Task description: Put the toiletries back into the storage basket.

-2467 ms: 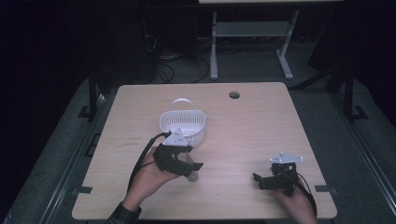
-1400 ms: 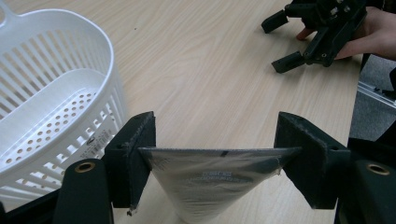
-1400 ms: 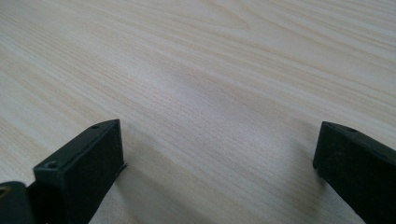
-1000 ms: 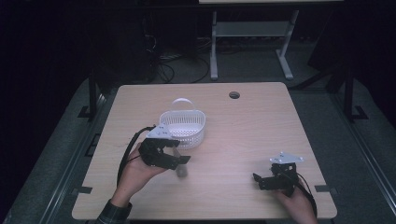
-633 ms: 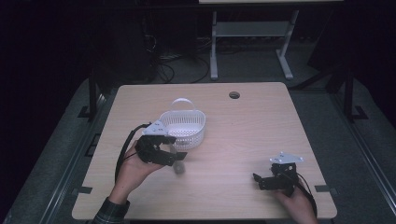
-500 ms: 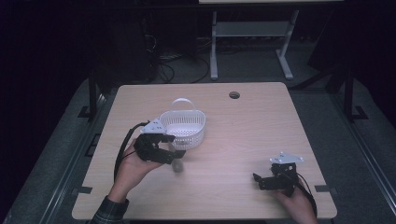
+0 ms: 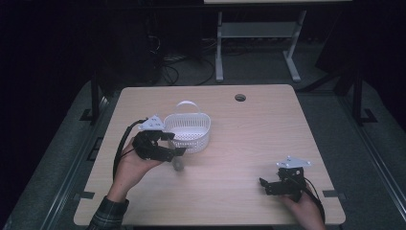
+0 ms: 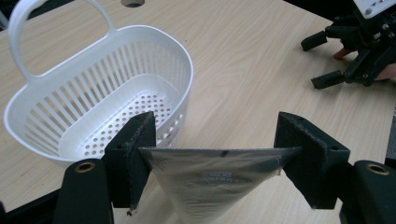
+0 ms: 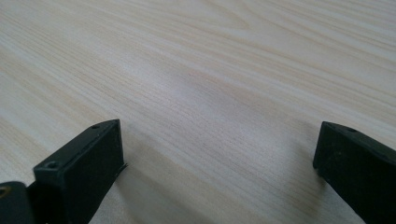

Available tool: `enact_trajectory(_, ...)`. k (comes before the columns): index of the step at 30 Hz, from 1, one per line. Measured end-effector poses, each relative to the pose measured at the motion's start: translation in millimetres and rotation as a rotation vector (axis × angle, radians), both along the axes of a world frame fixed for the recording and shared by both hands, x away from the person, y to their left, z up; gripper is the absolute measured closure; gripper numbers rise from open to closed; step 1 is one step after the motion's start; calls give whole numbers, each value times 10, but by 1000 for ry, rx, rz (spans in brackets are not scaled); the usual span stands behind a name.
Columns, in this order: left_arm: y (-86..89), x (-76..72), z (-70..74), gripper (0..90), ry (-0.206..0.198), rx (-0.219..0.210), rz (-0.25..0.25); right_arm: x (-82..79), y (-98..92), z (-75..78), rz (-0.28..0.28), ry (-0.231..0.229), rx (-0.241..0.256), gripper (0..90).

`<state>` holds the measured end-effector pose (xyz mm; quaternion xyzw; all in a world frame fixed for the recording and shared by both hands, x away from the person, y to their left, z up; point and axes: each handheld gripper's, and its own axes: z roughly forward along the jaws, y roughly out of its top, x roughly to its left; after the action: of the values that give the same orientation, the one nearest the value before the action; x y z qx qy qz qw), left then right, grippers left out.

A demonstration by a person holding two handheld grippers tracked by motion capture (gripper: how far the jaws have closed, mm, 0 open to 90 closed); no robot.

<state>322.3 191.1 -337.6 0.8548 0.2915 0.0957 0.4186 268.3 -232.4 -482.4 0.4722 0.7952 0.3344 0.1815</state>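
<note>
the lower end of the plastic bag [image 8: 212,179] is cut off by the bottom edge of the left gripper view, and the small print on it is too blurred to read. in the high view the bag [image 7: 178,164] is only a pale grey spot, hard to make out. the bag is clear and thin, its top edge stretched flat and straight, and it narrows downward. the left gripper [image 7: 168,144] holds it between both jaws, which stand fairly wide, just at 5 o'clock from the white basket [image 7: 189,132], above the table [image 7: 249,139]. the basket has slotted walls, a floor with small holes and a loop handle. the right gripper [image 7: 264,185] rests low at 4 o'clock on the table, jaws wide with nothing between. the table is light wood with a round hole [image 7: 240,97] at 12 o'clock. the room around is dark; a grey metal stand [image 7: 256,31] is behind.
</note>
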Motion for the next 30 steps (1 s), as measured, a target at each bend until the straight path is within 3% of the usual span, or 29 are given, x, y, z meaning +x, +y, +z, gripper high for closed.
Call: enact_trajectory(30,208,129,262,294,-25,-22,46,-1,0,1,0,3,0,11)
